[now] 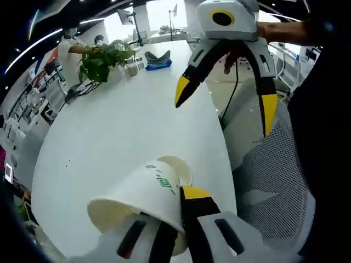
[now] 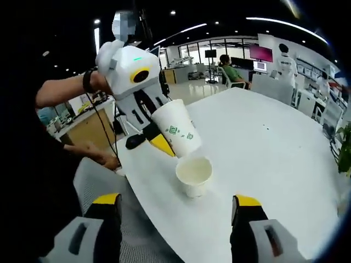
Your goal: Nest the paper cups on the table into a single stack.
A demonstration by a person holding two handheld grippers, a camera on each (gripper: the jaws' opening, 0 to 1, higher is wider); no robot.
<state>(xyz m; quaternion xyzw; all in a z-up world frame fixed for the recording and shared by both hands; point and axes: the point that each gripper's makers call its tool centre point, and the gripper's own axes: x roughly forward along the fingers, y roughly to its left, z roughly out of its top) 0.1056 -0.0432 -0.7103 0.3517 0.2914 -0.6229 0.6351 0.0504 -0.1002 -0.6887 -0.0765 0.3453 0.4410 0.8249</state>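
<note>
Held cup [image 2: 176, 127] over desk cup [image 2: 194, 175]
We see it tilted, upper-left of centre, gripped by left tool [image 2: 148, 141]; right tool [image 2: 174, 211] gapes wide, empty.

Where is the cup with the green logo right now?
In the right gripper view, the printed cup is held tilted by the left gripper, just above the plain cup standing near the table edge.

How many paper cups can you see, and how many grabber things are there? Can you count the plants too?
Paper cups: 2, one held cup gripped by the left gripper, one standing cup on the table.
Grippers: 2, the left one and the right gripper, its jaws apart.
Plants: 1, a leafy plant at the table's far end.
Total: 5
</note>
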